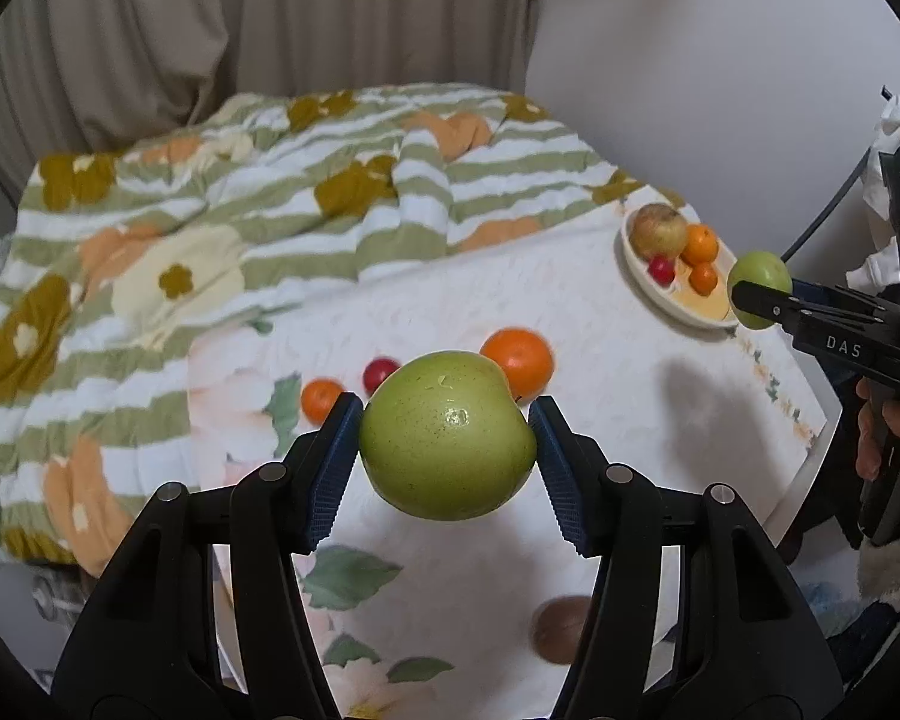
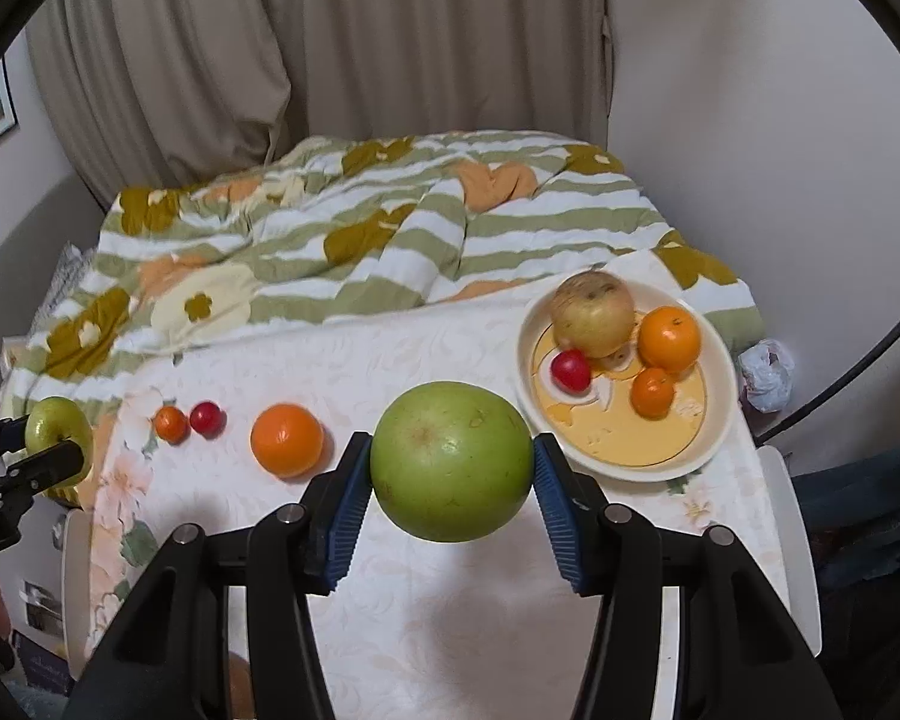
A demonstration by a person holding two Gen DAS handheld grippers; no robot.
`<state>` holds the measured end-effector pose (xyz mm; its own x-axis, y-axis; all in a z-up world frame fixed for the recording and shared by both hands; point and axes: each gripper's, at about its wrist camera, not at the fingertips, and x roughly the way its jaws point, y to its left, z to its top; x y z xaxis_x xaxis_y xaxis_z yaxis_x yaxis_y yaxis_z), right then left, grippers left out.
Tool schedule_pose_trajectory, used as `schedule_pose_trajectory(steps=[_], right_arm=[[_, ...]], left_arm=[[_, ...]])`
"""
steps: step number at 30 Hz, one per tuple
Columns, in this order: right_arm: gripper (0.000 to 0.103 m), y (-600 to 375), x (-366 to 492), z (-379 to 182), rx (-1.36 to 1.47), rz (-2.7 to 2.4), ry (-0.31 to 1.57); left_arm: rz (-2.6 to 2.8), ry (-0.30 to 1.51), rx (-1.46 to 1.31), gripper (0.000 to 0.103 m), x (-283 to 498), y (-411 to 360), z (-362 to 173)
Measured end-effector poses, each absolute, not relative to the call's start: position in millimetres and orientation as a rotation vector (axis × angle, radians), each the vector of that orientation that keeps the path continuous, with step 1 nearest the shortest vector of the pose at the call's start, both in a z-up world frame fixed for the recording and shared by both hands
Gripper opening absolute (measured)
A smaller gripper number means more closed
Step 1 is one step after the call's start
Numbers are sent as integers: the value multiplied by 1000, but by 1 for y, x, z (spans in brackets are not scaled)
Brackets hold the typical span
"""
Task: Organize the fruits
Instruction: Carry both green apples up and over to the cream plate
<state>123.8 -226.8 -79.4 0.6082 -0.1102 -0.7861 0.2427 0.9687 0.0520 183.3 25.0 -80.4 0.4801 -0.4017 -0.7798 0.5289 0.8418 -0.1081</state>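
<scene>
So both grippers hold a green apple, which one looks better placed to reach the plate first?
Probably the right gripper: its green apple hangs just beside the plate, while the left gripper is across the table.

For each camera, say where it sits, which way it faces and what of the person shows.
Left wrist: on the left gripper, facing down across the table; it holds a green apple; a hand shows at right.
Right wrist: on the right gripper, facing down towards the plate; it holds another green apple.
Shared: plate, loose fruit, striped blanket.
</scene>
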Motion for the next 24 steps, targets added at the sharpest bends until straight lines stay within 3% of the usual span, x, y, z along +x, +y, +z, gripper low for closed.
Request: schedule_pose_trajectory(steps=[12, 24], right_arm=[[49, -308, 103, -52, 60, -150, 841], [49, -400, 107, -55, -4, -31, 858]], left_arm=[[-528, 830, 103, 65, 165, -71, -49], [-498, 855, 56, 65, 165, -205, -61]])
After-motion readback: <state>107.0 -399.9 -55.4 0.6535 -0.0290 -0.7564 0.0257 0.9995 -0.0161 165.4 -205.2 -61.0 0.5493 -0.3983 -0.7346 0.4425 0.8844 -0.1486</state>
